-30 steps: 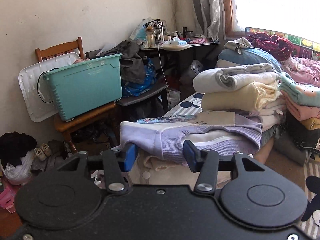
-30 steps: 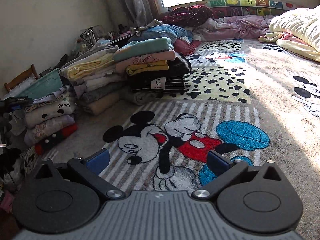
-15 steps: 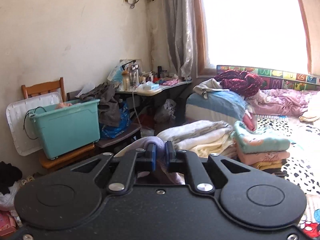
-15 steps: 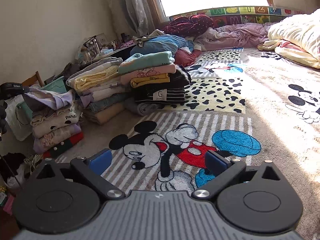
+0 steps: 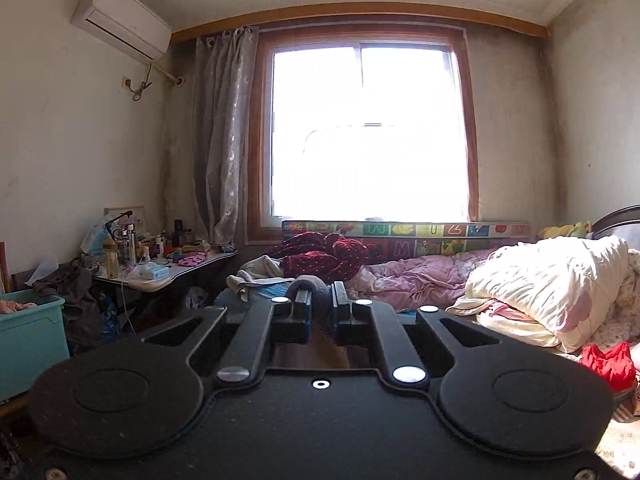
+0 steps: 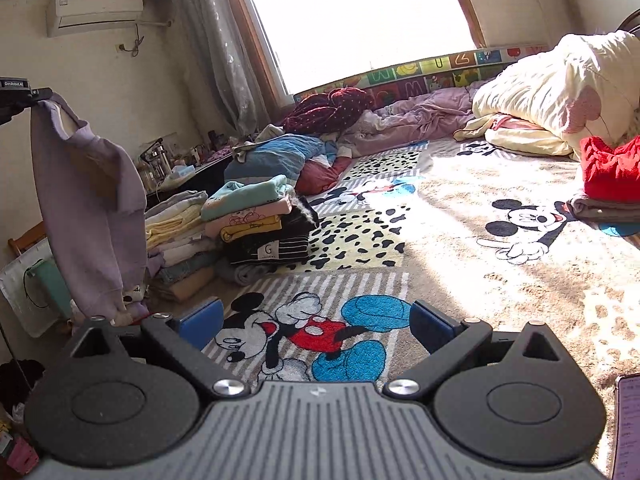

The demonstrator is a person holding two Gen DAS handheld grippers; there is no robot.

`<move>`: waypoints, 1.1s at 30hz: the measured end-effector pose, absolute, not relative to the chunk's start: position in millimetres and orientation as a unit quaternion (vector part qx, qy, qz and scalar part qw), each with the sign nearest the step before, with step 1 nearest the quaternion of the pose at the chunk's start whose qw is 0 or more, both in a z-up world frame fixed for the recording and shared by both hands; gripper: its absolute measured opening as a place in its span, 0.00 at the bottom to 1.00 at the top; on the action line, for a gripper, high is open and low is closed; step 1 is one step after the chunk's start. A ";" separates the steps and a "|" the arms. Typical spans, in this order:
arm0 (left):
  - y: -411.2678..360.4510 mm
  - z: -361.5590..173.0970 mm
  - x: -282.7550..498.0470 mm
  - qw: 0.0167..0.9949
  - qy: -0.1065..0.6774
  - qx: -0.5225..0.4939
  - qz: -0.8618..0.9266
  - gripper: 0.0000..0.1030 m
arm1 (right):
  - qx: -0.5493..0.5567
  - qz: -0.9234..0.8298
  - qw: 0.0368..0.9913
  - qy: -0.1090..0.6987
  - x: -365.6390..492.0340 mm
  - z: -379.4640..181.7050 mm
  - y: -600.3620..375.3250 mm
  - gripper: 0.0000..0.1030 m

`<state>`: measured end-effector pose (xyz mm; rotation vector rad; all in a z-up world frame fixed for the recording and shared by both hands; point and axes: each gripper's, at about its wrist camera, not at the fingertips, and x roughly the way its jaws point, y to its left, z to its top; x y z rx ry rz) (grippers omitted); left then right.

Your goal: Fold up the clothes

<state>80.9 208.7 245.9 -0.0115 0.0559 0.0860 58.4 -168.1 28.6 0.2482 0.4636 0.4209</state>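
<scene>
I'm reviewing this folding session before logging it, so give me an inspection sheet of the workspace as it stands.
Surface: Mickey Mouse blanket on the bed, sunlit, bare in the middle.
Job's things: lilac sweatshirt hangs from the left gripper; folded stacks at the blanket's left edge.
Clutter: red garment, cream duvet, crowded side table.
Grippers: left shut on the sweatshirt; right gripper open, empty, above the blanket.
Cables: black cord on the teal bin.
Surroundings: window, curtain, air conditioner.
</scene>
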 end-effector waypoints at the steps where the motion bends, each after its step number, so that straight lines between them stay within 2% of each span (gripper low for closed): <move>1: 197.4 247.8 84.4 0.999 0.029 -0.009 0.023 0.07 | 0.123 0.196 0.946 0.225 53.9 29.2 -178.3 0.96; 7: 118.5 257.7 94.8 0.995 0.012 -0.015 -0.096 0.07 | 0.147 0.146 0.954 0.216 31.6 32.9 -237.2 0.95; 11: 67.1 238.1 101.0 0.987 0.034 -0.004 -0.157 0.07 | 0.154 0.130 0.958 0.206 16.0 37.0 -264.7 0.94; 14: 34.7 198.8 105.0 0.978 0.081 0.006 -0.190 0.07 | 0.156 0.127 0.958 0.205 7.2 35.8 -277.1 0.92; 18: 2.9 111.0 111.0 0.962 0.177 0.025 -0.206 0.07 | 0.150 0.122 0.956 0.221 1.3 25.8 -284.6 0.89; 21: -1.2 55.1 108.9 0.952 0.240 0.019 -0.190 0.08 | 0.143 0.117 0.954 0.238 -2.1 16.3 -285.9 0.88; 25: 5.7 12.0 103.8 0.943 0.284 -0.004 -0.171 0.08 | 0.128 0.116 0.951 0.257 -6.7 7.3 -280.4 0.88; 26: 9.3 4.6 102.2 0.941 0.293 -0.014 -0.170 0.15 | 0.123 0.117 0.950 0.262 -5.1 4.9 -278.1 0.88; 28: 16.5 -3.4 93.9 0.940 0.297 -0.030 -0.164 0.42 | 0.114 0.119 0.948 0.274 -1.5 -1.1 -271.6 0.88; 29: 21.3 -6.8 87.9 0.942 0.294 -0.039 -0.157 0.59 | 0.108 0.119 0.947 0.279 0.9 -3.8 -267.2 0.88; 33: 40.7 -16.6 72.2 0.941 0.298 -0.064 -0.149 0.60 | 0.081 0.131 0.945 0.290 8.5 -15.6 -245.2 0.88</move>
